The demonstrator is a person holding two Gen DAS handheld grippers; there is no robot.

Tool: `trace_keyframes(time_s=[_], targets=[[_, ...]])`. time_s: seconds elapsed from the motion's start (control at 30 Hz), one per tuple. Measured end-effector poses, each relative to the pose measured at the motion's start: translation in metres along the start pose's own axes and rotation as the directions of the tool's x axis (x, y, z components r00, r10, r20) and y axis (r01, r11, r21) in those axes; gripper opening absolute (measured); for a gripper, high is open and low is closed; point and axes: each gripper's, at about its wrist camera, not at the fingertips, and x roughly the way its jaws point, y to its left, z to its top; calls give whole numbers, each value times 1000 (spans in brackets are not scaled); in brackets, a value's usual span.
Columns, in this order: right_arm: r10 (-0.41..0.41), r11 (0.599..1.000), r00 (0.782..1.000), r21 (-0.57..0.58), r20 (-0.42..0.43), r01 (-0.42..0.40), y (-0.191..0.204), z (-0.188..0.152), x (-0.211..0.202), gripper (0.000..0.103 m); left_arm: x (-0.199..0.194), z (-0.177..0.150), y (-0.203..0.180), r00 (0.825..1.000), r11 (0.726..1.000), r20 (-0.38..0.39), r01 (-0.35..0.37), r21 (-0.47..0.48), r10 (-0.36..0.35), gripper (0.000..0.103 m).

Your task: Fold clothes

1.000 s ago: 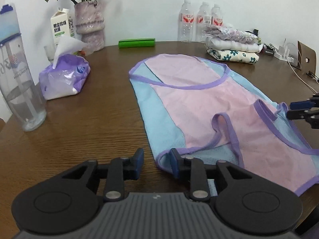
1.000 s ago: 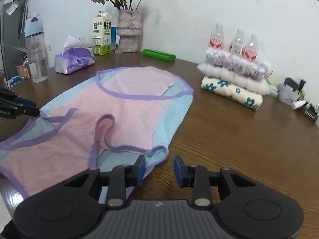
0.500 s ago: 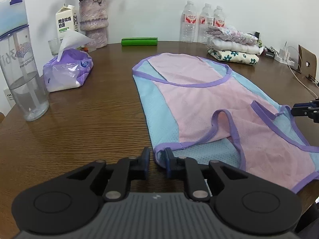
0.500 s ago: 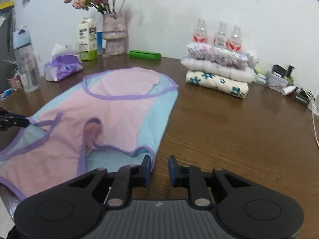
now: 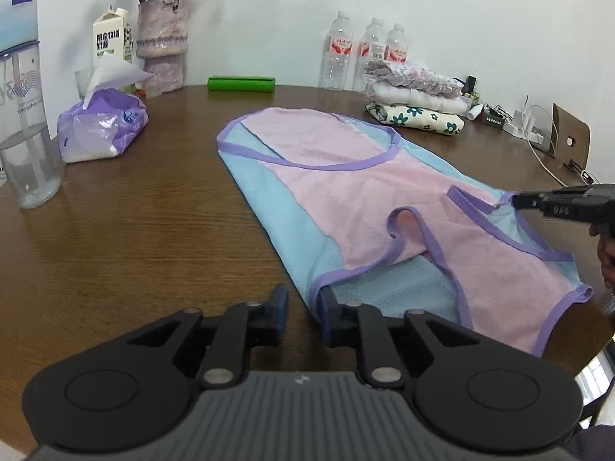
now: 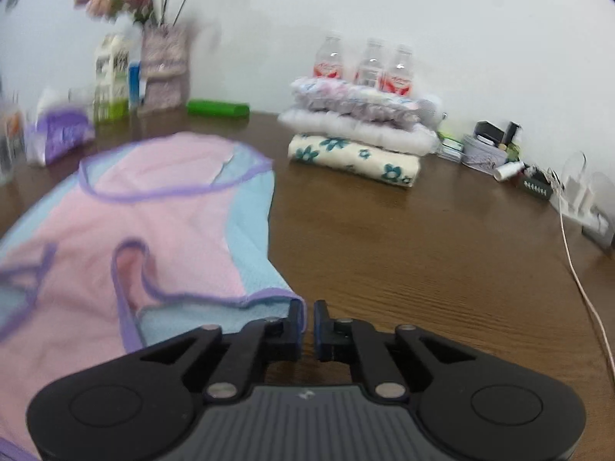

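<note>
A: While the right tongs [image 6: 306,320] have just been closing, nearly together, I can't tell if the garment [image 5: 365,207] corner is pinched. Left tongs [image 5: 303,309] stand apart at the other corner.

B: Garment's flat on the surface [image 5: 153,230], 12 to 3 o'clock. Risk: one-sided grip skews the fold. Versus earlier, both moved onto the corners.

A pink and light-blue sleeveless top [image 5: 369,207] with purple trim lies spread flat across the brown surface [image 5: 134,238], straps near, hem toward the far side.
</note>
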Motion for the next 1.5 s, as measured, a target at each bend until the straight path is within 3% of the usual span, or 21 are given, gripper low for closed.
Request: trace_keyframes(time_s=[0.1,0.13,0.17,0.23,0.3,0.37,0.43,0.5,0.57,0.67,0.7,0.77,0.9,1.07,1.1,1.17,1.23,1.3,1.37,1.43,1.5], targets=[[70,998,996,2,59,-70,-5,-4,-28,15,-9,3,11,1000,998,14,28,-58,-28,30],[98,995,993,1,62,-98,-4,-9,-37,15,-10,5,12,999,997,24,28,-76,-27,45],[131,991,989,5,73,-132,-2,-15,-46,15,-11,7,12,999,996,32,27,-84,-25,48],[202,979,973,9,114,-204,3,-29,-62,15,-12,8,5,998,997,40,40,-64,-37,45],[224,974,968,10,113,-226,9,-41,-73,16,-19,6,-12,992,993,52,116,-1,-116,45],[187,981,977,32,104,-191,12,-51,-80,18,-29,0,-30,964,964,60,255,71,-259,52],[158,985,980,57,118,-166,10,-60,-86,31,-29,-8,-48,936,929,12,348,124,-352,55],[139,984,986,96,89,-148,6,-65,-85,33,-22,-16,-57,940,927,-30,341,153,-341,52],[108,987,993,111,56,-113,5,-68,-83,33,-16,-23,-59,950,936,-51,312,165,-308,38],[95,988,992,118,80,-104,11,-77,-84,30,-17,-29,-60,955,936,-39,296,189,-294,39],[91,987,993,126,73,-100,13,-80,-80,17,-17,-31,-60,956,937,-32,294,191,-293,39],[50,991,995,117,81,-59,17,-84,-76,5,-15,-30,-60,958,939,-31,286,191,-286,39],[12,995,998,102,58,-18,11,-77,-70,3,-12,-27,-69,959,942,-41,285,175,-282,44],[-59,989,998,135,19,56,-21,-57,-45,3,-11,-6,-71,935,929,-32,354,104,-353,51],[-71,987,997,147,15,68,-29,-53,-40,5,-12,2,-68,946,940,-9,323,110,-324,53],[-85,980,996,184,23,79,-42,-49,-35,11,-8,27,-56,981,973,32,183,144,-189,57],[-91,971,994,226,59,75,-51,-48,-41,13,7,54,-37,997,989,56,43,142,-51,58],[-46,969,994,247,101,20,-51,-50,-53,15,39,84,-13,996,990,37,-84,112,80,59],[54,967,990,238,133,-85,-40,-53,-65,19,82,112,7,981,975,-11,-193,107,195,58],[156,966,978,183,139,-180,-17,-59,-76,27,124,134,23,970,970,-66,-228,79,234,55],[190,974,974,104,122,-203,8,-66,-81,31,154,148,36,975,980,-97,-200,-2,198,56]])
